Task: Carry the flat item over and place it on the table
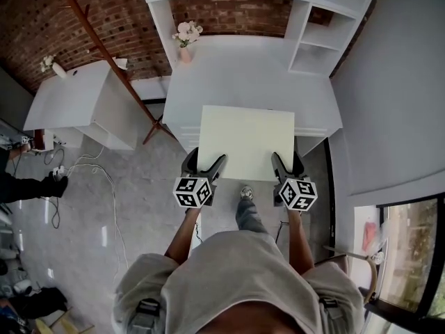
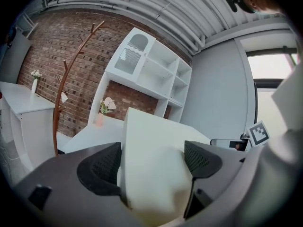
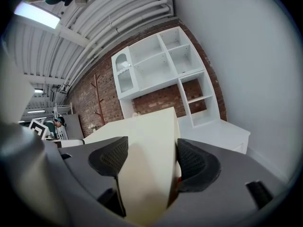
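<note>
A flat cream board (image 1: 246, 142) is held level in front of the person, its far part over the white table (image 1: 236, 75). My left gripper (image 1: 206, 165) is shut on the board's near left edge. My right gripper (image 1: 281, 165) is shut on its near right edge. In the left gripper view the board (image 2: 151, 160) fills the gap between the black pads (image 2: 102, 168). The right gripper view shows the board (image 3: 149, 150) clamped between its pads (image 3: 196, 164), pointing toward the shelf unit.
A pink vase of flowers (image 1: 186, 42) stands at the table's far left. A white shelf unit (image 1: 327, 26) rises behind and to the right. A wooden coat stand (image 1: 111, 54) and a white cabinet (image 1: 83, 106) are left. Cables (image 1: 83, 179) lie on the floor.
</note>
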The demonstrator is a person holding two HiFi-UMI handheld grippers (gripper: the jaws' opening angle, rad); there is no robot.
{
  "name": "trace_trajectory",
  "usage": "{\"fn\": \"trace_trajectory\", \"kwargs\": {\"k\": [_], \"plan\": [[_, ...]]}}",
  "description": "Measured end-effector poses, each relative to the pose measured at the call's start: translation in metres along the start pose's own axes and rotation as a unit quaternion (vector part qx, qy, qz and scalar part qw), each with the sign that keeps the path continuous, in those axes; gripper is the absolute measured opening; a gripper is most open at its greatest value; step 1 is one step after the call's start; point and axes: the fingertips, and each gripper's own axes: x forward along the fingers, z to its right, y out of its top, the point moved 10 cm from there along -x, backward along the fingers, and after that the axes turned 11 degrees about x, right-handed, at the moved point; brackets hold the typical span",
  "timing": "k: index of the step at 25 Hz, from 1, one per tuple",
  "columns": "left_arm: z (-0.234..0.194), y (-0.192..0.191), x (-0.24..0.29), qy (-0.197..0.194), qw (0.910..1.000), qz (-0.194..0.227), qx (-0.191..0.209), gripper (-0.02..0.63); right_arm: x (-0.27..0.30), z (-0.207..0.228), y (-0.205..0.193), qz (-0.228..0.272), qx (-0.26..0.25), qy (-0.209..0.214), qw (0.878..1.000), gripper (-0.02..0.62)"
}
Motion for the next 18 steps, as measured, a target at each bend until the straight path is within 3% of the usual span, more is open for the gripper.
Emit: {"fn": "trace_trajectory", "kwargs": {"k": [18], "plan": [[-0.043,0.065,0.177,0.026,0.9996,0.007,-0.007,0.428,0.17,0.065,0.107,-0.004,-0.013,0.025,1.0,0.341]]}}
